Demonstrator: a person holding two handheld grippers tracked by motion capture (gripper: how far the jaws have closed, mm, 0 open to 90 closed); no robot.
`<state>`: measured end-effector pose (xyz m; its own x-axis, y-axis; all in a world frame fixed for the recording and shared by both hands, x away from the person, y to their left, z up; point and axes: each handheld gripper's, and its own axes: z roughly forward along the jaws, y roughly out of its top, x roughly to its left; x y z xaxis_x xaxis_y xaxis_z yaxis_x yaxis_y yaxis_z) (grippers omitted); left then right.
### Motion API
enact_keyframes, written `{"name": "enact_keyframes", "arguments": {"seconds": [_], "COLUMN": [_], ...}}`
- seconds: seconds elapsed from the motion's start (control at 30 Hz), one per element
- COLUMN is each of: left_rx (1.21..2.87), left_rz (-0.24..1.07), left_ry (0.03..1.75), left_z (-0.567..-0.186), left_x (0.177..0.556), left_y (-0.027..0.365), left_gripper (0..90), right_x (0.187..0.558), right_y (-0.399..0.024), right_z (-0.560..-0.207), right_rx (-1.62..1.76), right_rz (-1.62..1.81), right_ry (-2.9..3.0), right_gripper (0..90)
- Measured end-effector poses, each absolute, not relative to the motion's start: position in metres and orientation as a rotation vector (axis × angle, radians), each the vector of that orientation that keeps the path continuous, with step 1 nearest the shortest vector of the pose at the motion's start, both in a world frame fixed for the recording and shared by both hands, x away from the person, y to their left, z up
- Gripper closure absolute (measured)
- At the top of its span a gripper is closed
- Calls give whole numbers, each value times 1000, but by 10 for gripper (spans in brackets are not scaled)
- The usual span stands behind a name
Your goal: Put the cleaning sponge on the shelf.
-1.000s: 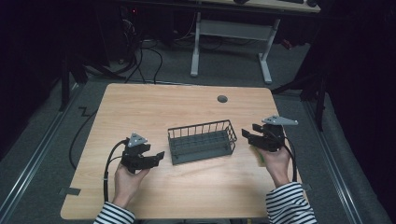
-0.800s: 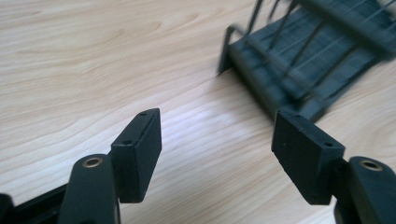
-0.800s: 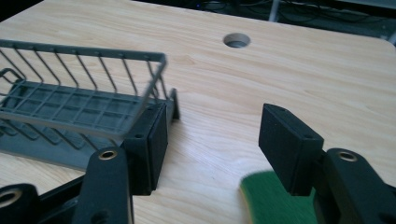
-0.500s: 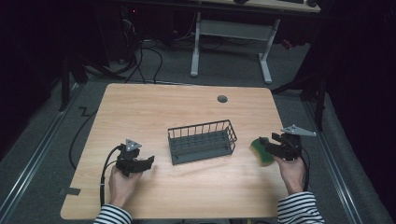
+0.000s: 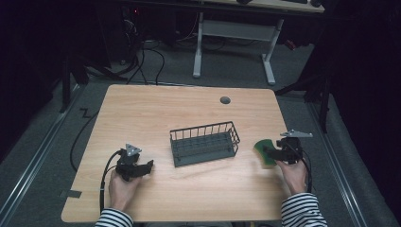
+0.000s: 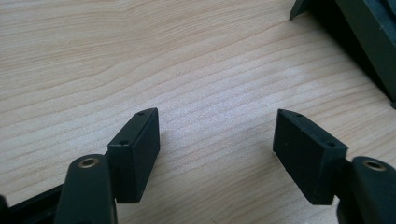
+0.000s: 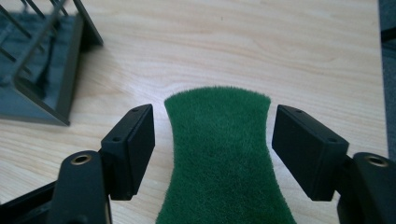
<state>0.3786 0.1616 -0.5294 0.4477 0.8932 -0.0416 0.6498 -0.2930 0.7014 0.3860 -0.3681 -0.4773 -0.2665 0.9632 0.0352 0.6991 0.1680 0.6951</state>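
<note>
A green scouring sponge (image 7: 224, 154) lies flat on the wooden table (image 5: 156, 113), right of a dark wire basket (image 5: 204, 144). My right gripper (image 5: 270, 152) sits low over the sponge (image 5: 263, 150). Its jaws have just been opening and stand on either side of the sponge without touching it, as the right gripper view (image 7: 212, 149) shows. My left gripper (image 5: 146, 166) rests near the table's front left, left of the basket. In the left gripper view its jaws (image 6: 217, 149) are open over bare wood, with a corner of the basket (image 6: 369, 42) at the upper right.
A grey cable grommet (image 5: 225, 100) sits in the tabletop behind the basket. The table's right edge runs close to the right hand. A white-legged desk (image 5: 231, 33) and loose cables stand on the floor beyond the table.
Both hands have come down toward the table. The right gripper moved right and toward the near edge, and its jaws spread away from the sponge, which now lies on the table.
</note>
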Motion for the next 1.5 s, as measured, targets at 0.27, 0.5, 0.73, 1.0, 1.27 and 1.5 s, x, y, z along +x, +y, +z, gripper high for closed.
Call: {"name": "enact_keyframes", "arguments": {"seconds": [0.27,0.5,0.73,1.0,1.27,1.5], "left_rx": [1999,2000,1999,1999,1998,1997], "left_rz": [547,550,551,551,551,552], "left_ry": [1264,1265,1267,1267,1268,1268], "left_z": [-536,-536,-536,-536,-536,-536], "left_x": [374,374,374,373,374,373], "left_y": [162,162,162,162,162,162], "left_gripper": [324,321,320,321,321,321], "right_x": [394,407,420,426,428,427], "right_y": [-368,-366,-362,-361,-360,-361], "right_z": [-481,-478,-480,-490,-494,-491], "right_rx": [1583,1583,1579,1616,1629,1654], "right_rz": [762,658,546,484,451,450], "right_ry": [2104,2170,2253,2320,2358,2351], "right_gripper": [286,255,239,235,281,301]}}
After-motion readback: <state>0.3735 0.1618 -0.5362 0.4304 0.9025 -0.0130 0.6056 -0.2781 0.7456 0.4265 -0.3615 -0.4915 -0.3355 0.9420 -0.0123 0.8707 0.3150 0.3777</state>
